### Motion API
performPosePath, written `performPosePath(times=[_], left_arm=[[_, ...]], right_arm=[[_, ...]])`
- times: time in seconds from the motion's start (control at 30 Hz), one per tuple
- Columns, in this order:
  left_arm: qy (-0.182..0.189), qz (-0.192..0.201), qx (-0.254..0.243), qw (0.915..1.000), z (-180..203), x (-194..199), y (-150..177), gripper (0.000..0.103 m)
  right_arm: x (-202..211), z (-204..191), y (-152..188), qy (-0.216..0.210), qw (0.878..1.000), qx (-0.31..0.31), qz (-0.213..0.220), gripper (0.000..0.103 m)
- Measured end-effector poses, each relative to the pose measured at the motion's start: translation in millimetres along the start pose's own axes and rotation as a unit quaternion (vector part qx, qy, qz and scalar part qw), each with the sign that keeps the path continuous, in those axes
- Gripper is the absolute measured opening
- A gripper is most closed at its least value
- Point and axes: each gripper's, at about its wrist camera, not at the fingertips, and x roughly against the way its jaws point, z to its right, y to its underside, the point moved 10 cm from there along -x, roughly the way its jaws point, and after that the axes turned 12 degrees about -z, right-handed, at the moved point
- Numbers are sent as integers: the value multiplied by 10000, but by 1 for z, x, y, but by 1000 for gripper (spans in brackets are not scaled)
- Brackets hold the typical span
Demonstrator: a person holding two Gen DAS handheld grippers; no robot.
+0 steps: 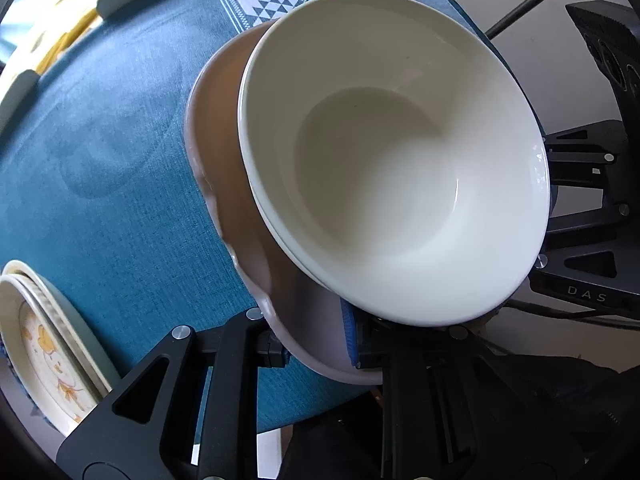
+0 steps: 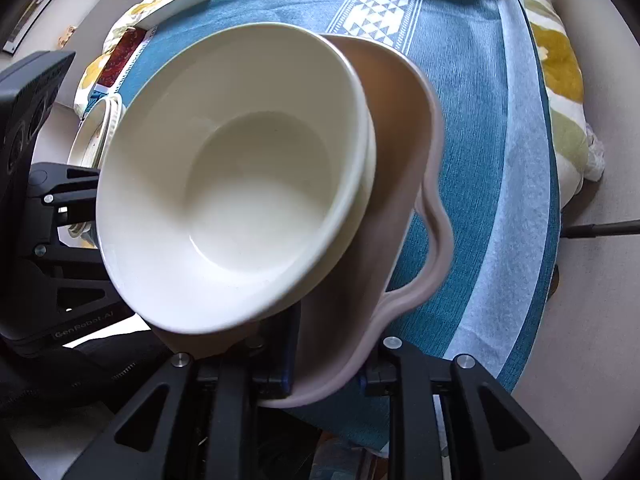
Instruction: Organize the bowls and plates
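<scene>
Above the teal tablecloth we hold a pink wavy-rimmed dish between both tools, with a cream bowl nested in it. Our left gripper has its jaws clamped on the dish's near rim, which passes between the two pads; our right gripper grips the rim the same way from the opposite side. A stack of floral plates sits on the cloth, well apart to the left.
</scene>
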Motion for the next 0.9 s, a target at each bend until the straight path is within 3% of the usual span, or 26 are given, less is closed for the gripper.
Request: performPosePath(times=[0.23, 0.57, 0.9], left_arm=[[-325, 215, -43, 9992, 5, 14, 4, 17], [-356, 595, 243, 9973, 9, 57, 12, 17], [-431, 889, 606, 9933, -45, 119, 66, 17]], right_arm=[[4, -3, 5, 96, 9999, 32, 121, 21], [38, -9, -4, 305, 9981, 346, 398, 21], [78, -83, -23, 394, 9936, 900, 564, 21]])
